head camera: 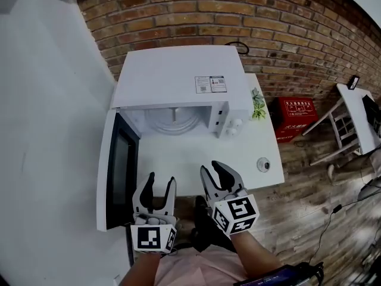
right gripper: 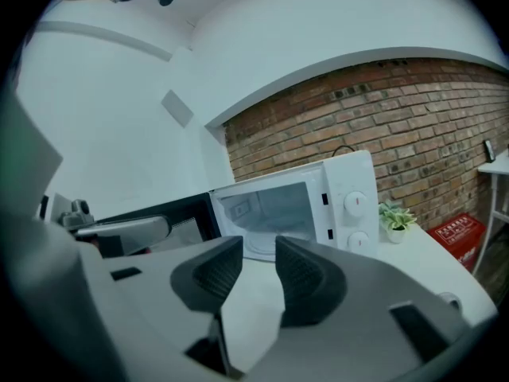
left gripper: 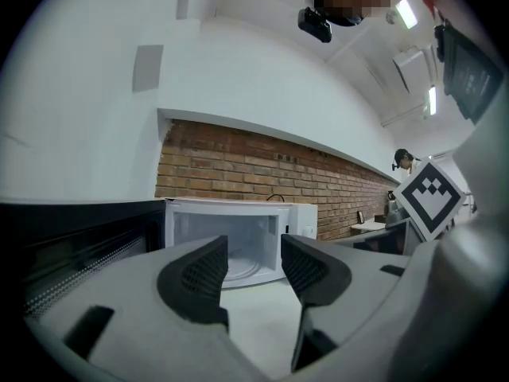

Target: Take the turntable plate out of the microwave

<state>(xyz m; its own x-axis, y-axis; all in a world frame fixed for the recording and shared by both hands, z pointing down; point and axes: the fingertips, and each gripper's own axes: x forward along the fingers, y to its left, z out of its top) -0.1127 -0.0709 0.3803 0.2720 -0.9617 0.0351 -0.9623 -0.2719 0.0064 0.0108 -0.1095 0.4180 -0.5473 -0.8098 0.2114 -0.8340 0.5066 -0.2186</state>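
Note:
The white microwave (head camera: 178, 79) stands on a white table (head camera: 190, 159) with its dark-windowed door (head camera: 116, 171) swung open to the left. The clear glass turntable plate (head camera: 172, 123) lies flat inside the cavity. My left gripper (head camera: 161, 186) and right gripper (head camera: 217, 173) hover side by side over the table's near edge, well short of the cavity, both open and empty. The left gripper view looks between its fingers (left gripper: 199, 273) into the cavity at the plate (left gripper: 241, 267). The right gripper view shows the plate (right gripper: 265, 243) beyond its own jaws, left of the control knobs (right gripper: 355, 204).
A small potted plant (head camera: 257, 103) sits to the right of the microwave, and a small round white object (head camera: 264, 164) lies near the table's right front corner. A red crate (head camera: 294, 118) and white furniture (head camera: 351, 115) stand on the wooden floor at right. A brick wall runs behind.

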